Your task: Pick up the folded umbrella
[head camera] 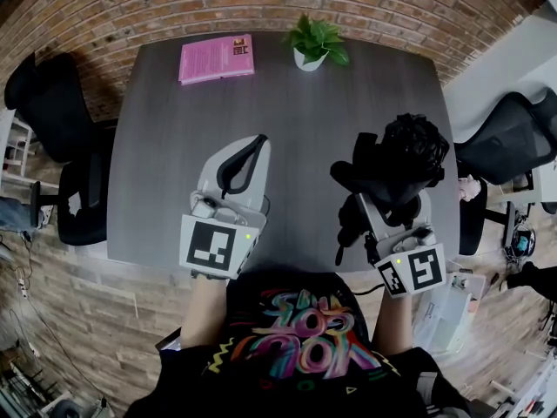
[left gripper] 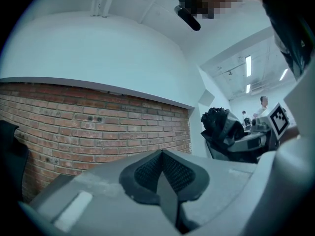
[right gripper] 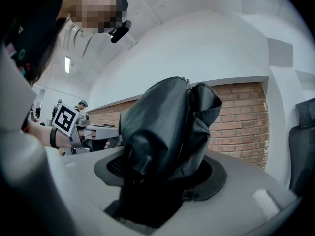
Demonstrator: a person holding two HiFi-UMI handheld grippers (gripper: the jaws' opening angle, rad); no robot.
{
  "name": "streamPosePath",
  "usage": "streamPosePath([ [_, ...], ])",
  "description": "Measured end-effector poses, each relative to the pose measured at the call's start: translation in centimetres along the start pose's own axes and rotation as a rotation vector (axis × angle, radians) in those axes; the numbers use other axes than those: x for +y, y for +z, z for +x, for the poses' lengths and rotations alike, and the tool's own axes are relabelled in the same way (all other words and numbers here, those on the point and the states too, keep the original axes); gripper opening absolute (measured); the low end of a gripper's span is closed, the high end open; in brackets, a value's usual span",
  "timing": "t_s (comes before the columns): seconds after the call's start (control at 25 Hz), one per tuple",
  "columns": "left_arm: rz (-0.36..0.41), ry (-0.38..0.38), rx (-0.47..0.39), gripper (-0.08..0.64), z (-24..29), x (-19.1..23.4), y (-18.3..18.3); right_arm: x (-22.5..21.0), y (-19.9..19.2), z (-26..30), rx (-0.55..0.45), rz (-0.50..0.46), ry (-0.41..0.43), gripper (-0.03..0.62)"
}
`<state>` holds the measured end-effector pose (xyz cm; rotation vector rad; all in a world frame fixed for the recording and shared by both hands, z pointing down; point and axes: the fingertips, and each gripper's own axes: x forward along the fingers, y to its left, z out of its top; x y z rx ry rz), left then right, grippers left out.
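In the head view, a pink book [head camera: 216, 57] is seen near the far left corner of the grey tabletop [head camera: 287, 120] and a potted plant [head camera: 315, 42] at its far edge. The left tool [head camera: 258, 141] is held over the near edge, jaws together and empty. The folded umbrella [head camera: 409, 151] is gripped by the right tool [head camera: 383, 171] over the near right part.

In the left gripper view, the pads [left gripper: 147, 171] are seen touching.

In the right gripper view, the black umbrella is clamped between widely parted jaws.
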<state>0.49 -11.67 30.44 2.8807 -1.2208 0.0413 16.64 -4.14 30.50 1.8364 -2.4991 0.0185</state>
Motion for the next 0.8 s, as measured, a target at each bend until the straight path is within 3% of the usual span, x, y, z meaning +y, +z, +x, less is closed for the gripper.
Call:
streamPosePath([
  [0.52, 0.024, -0.047, -0.051, 0.002, 0.8, 0.2, 1.7, -0.1, 0.1, 0.1, -0.001, 0.007, 0.019, 0.291],
  [0.8, 0.02, -0.107, -0.028, 0.002, 0.6, -1.4, 1.3, -0.4, 0.2, 0.2, -0.009, 0.018, 0.021, 0.291],
])
